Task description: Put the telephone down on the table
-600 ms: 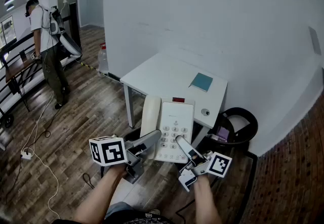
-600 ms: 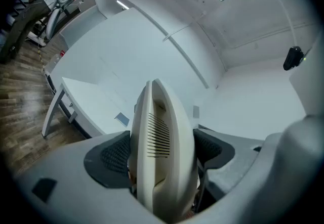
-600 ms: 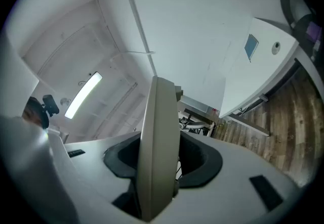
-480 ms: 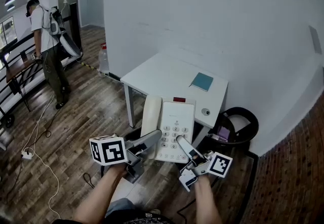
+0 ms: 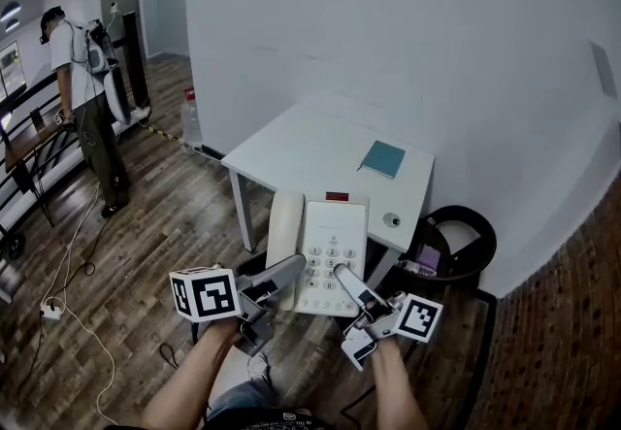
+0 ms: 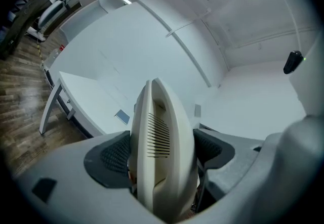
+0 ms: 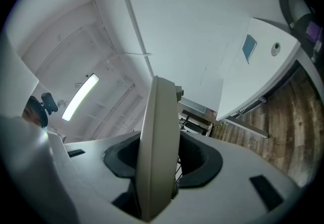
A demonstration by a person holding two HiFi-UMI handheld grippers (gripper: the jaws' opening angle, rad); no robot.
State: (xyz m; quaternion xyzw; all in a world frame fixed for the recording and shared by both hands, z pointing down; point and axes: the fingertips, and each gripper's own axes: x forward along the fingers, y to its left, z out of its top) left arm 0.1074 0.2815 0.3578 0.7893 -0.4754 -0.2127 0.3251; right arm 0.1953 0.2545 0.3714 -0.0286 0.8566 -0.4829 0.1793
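A white desk telephone with its handset on the left and a keypad hangs in the air in front of the white table, short of its near edge. My left gripper is shut on the telephone's near left side. My right gripper is shut on its near right edge. In the left gripper view the telephone stands on edge between the dark pads. The right gripper view shows the thin casing edge clamped between its pads, with the table beyond.
A blue notebook and a small round object lie on the table's right part. A black bin stands to its right by the wall. A person and a water bottle are far left on the wooden floor.
Both grippers keep the same hold on the telephone. The whole head view has shifted slightly to the left, and the telephone sits a touch closer to the table.
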